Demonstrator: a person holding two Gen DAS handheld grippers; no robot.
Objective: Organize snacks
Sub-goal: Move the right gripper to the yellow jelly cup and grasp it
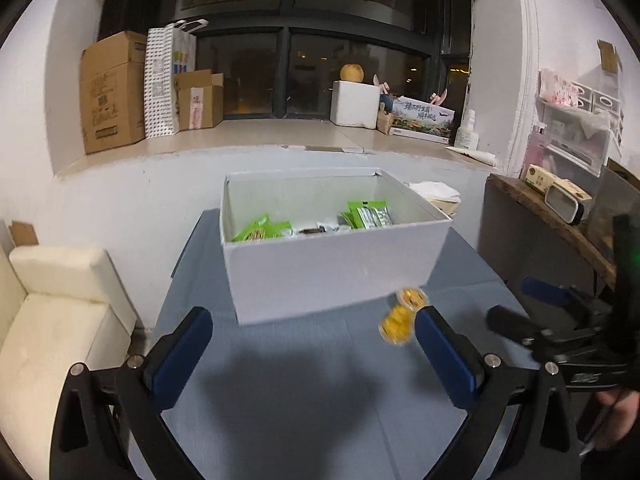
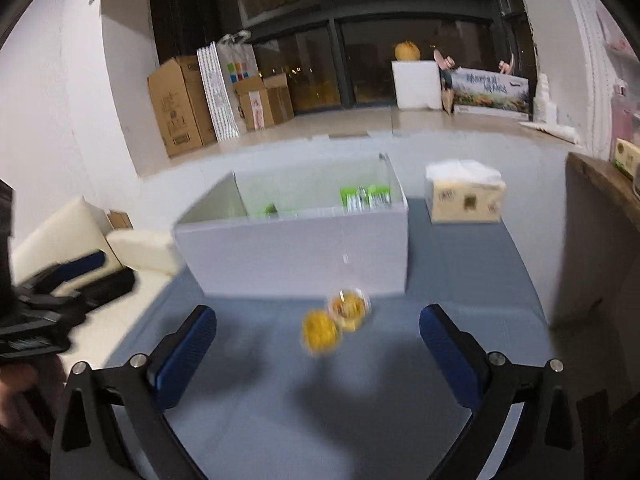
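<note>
A white open box (image 1: 332,276) stands on the blue-grey table (image 1: 304,392) and holds green snack packets (image 1: 370,216) and other wrapped snacks. Two yellow round snack packs (image 1: 402,316) lie on the table in front of the box's right corner; they also show in the right wrist view (image 2: 336,320). My left gripper (image 1: 316,344) is open and empty, short of the box. My right gripper (image 2: 318,344) is open and empty, with the yellow packs just ahead between its fingers. The right gripper also shows at the right of the left wrist view (image 1: 532,312). The box also shows in the right wrist view (image 2: 296,256).
A tissue box (image 2: 466,200) sits on the table right of the white box. A dark wooden desk (image 1: 536,232) stands to the right, a cream sofa (image 1: 60,320) to the left. Cardboard boxes (image 1: 112,92) and a white foam box (image 1: 356,102) sit on the window ledge.
</note>
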